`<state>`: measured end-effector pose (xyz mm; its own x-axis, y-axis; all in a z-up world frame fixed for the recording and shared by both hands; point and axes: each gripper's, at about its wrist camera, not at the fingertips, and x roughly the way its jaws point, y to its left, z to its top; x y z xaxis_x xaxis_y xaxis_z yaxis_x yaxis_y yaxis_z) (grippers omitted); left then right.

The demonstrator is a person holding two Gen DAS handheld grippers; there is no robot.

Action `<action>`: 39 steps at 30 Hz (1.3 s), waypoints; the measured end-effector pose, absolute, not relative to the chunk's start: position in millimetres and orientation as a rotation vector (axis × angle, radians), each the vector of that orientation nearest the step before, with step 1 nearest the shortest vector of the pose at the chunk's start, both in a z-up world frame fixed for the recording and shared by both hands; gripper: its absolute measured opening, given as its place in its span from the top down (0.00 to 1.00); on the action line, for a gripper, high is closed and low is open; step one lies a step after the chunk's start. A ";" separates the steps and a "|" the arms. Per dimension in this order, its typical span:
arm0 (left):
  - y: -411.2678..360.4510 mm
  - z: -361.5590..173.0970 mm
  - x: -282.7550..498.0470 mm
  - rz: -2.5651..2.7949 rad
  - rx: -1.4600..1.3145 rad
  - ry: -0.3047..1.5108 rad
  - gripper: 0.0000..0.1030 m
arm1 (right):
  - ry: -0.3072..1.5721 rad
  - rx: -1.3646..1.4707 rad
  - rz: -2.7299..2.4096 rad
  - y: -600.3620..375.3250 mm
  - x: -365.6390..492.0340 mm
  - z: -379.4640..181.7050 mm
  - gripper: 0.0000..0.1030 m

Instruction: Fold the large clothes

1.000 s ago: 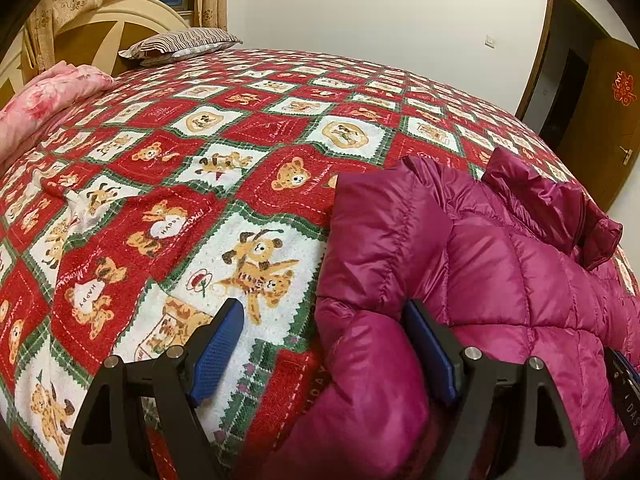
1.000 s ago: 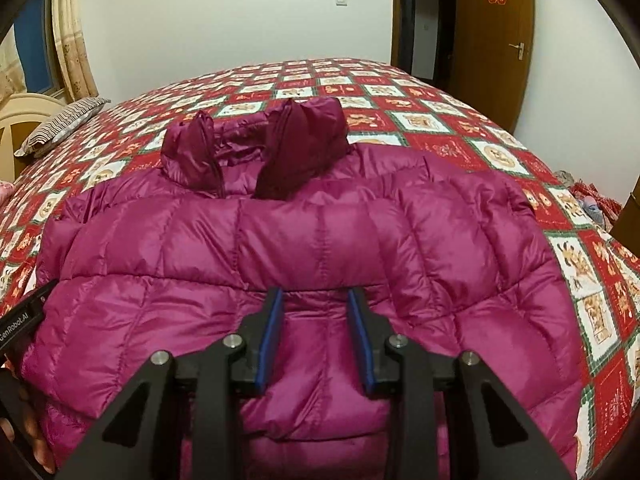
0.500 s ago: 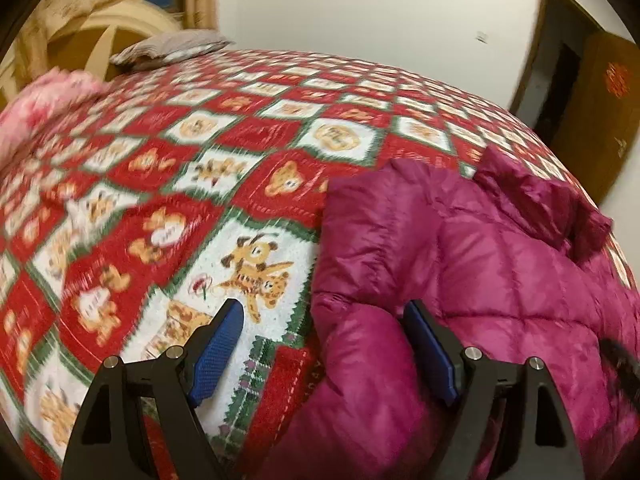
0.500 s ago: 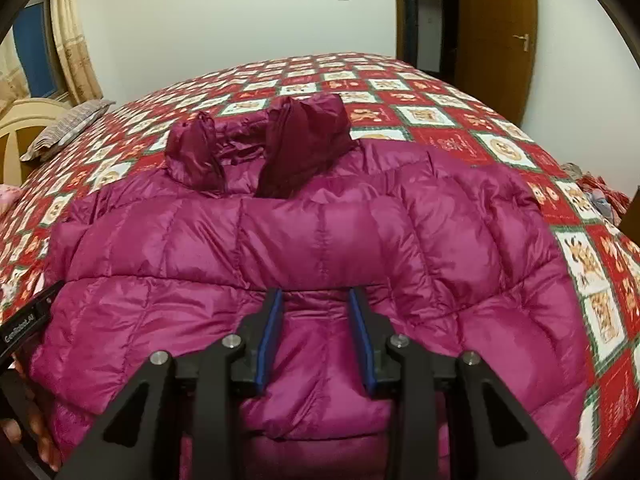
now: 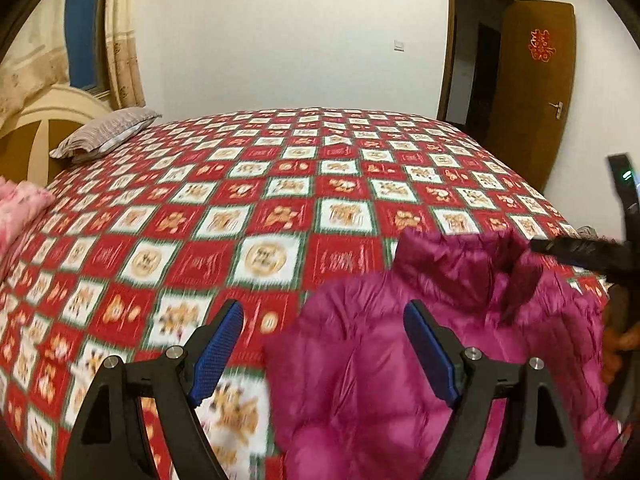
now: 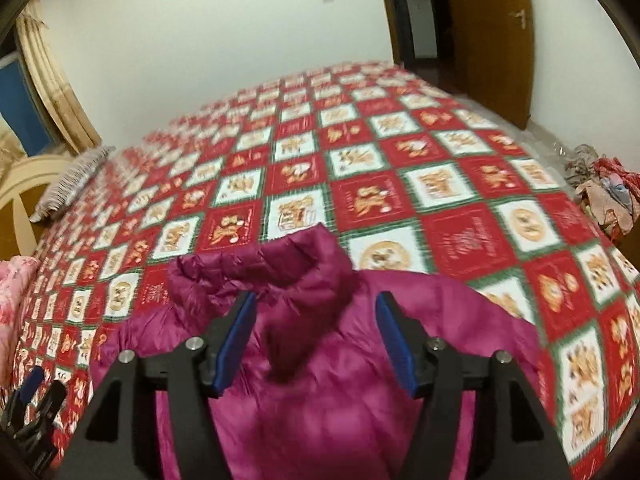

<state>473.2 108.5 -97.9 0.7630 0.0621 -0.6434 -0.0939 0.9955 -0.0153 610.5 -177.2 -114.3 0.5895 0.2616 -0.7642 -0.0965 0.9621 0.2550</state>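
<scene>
Magenta quilted puffer jacket point(image 6: 328, 380) lies bunched on red-and-white bear-print bedspread point(image 5: 260, 216), collar toward far edge. Left gripper point(image 5: 324, 350) spread wide, empty, above jacket's edge; right gripper point(image 6: 316, 340) spread, empty, over collar. Likely between folds; next: pick fresh hold.

Magenta quilted puffer jacket point(image 6: 320, 380) lies on the bed at its near edge, puffy and rumpled. Collar point(image 6: 256, 264) stands up at far end, creased. Left shoulder bulges; lower part out of frame.
</scene>
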 end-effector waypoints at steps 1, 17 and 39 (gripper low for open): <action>105.9 -96.3 481.4 0.072 -0.053 0.705 0.20 | 0.933 0.180 0.194 -173.0 616.2 -120.2 0.37; 54.2 -107.1 574.5 -0.045 -0.214 0.878 0.20 | 0.924 0.131 0.165 -220.2 576.8 -195.4 0.98; 58.3 -201.0 528.9 0.157 -0.265 0.832 0.83 | 0.894 0.225 0.211 -228.8 575.8 -198.8 0.96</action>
<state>528.9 58.3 -201.0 0.6648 0.0342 -0.7463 -0.2402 0.9557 -0.1701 575.8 -228.8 -198.8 0.6084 0.2737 -0.7450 -0.0874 0.9560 0.2799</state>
